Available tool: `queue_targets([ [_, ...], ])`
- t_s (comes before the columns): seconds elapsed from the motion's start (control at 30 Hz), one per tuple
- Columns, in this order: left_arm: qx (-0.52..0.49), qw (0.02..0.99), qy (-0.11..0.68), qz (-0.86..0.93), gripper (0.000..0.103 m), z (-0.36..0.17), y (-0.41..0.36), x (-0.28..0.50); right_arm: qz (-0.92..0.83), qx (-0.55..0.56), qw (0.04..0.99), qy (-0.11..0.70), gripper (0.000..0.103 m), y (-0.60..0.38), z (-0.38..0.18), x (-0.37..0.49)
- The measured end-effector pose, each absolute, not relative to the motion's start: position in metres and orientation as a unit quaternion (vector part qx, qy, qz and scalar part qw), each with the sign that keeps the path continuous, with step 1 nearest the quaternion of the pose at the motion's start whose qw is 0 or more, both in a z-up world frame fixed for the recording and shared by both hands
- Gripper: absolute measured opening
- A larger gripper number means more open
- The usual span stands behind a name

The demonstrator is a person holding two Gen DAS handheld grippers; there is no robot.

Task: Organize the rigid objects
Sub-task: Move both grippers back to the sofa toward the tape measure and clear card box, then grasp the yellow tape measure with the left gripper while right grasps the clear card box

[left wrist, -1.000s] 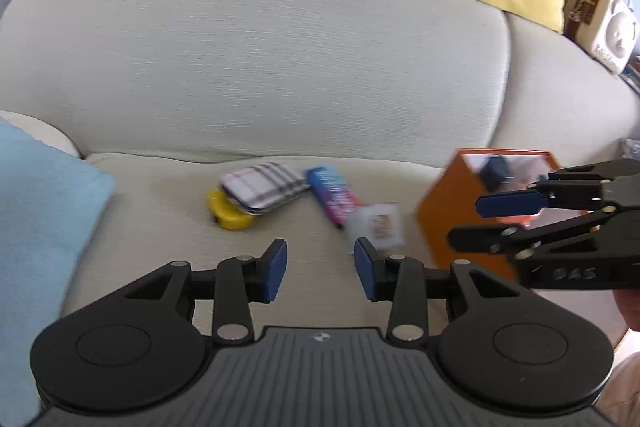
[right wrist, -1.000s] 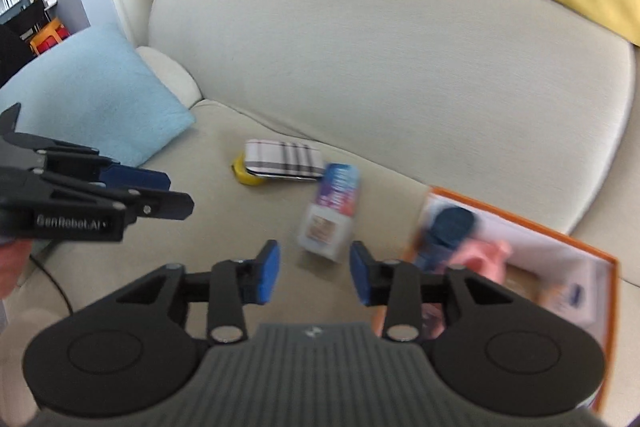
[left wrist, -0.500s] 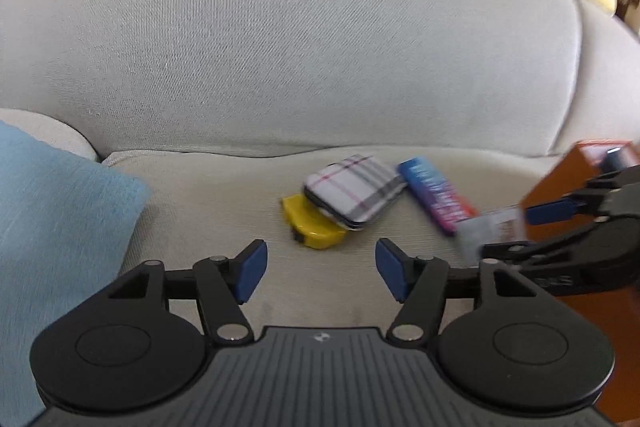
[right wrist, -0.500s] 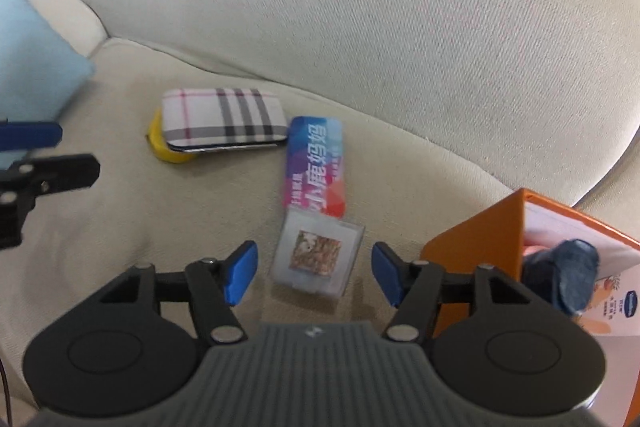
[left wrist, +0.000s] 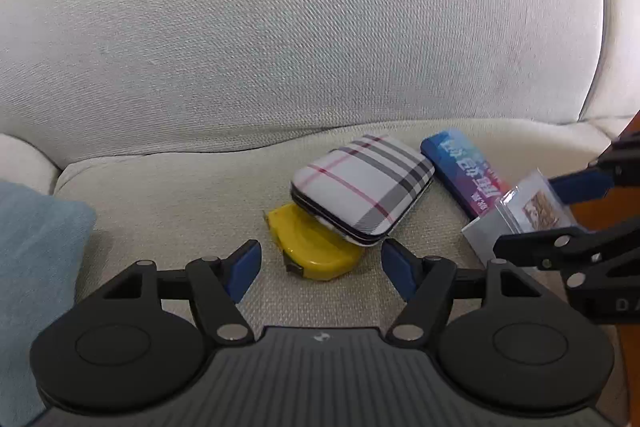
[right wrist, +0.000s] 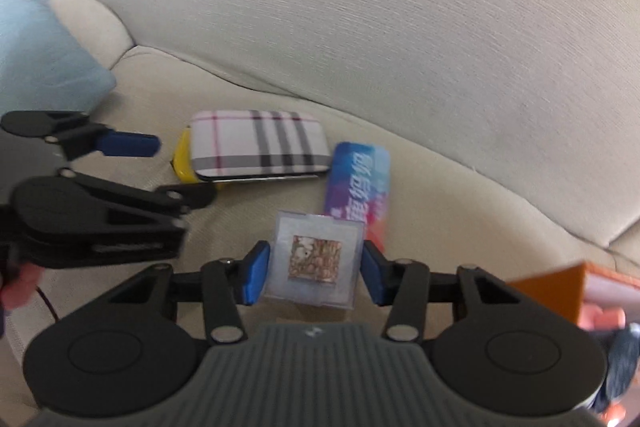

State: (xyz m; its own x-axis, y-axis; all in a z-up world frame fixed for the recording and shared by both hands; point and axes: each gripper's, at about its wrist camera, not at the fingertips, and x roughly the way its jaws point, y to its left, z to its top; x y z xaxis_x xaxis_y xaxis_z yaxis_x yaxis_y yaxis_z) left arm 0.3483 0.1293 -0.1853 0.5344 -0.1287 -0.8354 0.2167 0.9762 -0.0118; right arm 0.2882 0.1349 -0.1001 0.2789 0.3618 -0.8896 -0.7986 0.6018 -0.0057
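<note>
A yellow tape measure [left wrist: 314,245] lies on the sofa seat, partly under a plaid case [left wrist: 362,183]. My left gripper [left wrist: 318,267] is open, its fingers either side of the tape measure's near edge. A blue-and-pink box [left wrist: 466,171] lies right of the case. A clear square case [right wrist: 316,263] with a brown picture sits between the pads of my right gripper [right wrist: 314,269], which is open around it, the pads close to its sides. The plaid case [right wrist: 256,145], tape measure [right wrist: 182,159] and blue-and-pink box [right wrist: 358,183] lie beyond it.
An orange box [right wrist: 560,289] holding a few items stands at the right on the seat. A light blue cushion [left wrist: 36,267] lies at the left. The sofa backrest [left wrist: 300,27] rises just behind the objects.
Both grippers have moved forward and down toward the objects. The left now straddles the tape measure; the right now has the clear case between its pads. Both jaws have opened wider.
</note>
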Motion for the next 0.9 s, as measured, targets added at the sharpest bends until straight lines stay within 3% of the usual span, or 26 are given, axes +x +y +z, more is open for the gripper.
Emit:
queue_targets([
  [0.13, 0.049, 0.877, 0.470, -0.090, 0.074, -0.195, 0.125, 0.357, 0.385, -0.231, 0.763, 0.464, 0.050, 0.135, -0.101, 0.292],
  [0.2, 0.045, 0.877, 0.472, -0.082, 0.065, -0.200, 0.124, 0.360, 0.387, -0.228, 0.762, 0.466, 0.050, 0.132, -0.100, 0.294],
  [0.57, 0.020, 0.880, 0.470, -0.065, 0.064, -0.185, 0.131, 0.318, 0.404, -0.205, 0.761, 0.465, 0.050, 0.115, -0.097, 0.288],
  [0.9, 0.007, 0.899, 0.426, -0.099, 0.064, -0.113, 0.109, 0.245, 0.444, -0.170, 0.753, 0.455, 0.050, 0.064, -0.064, 0.251],
])
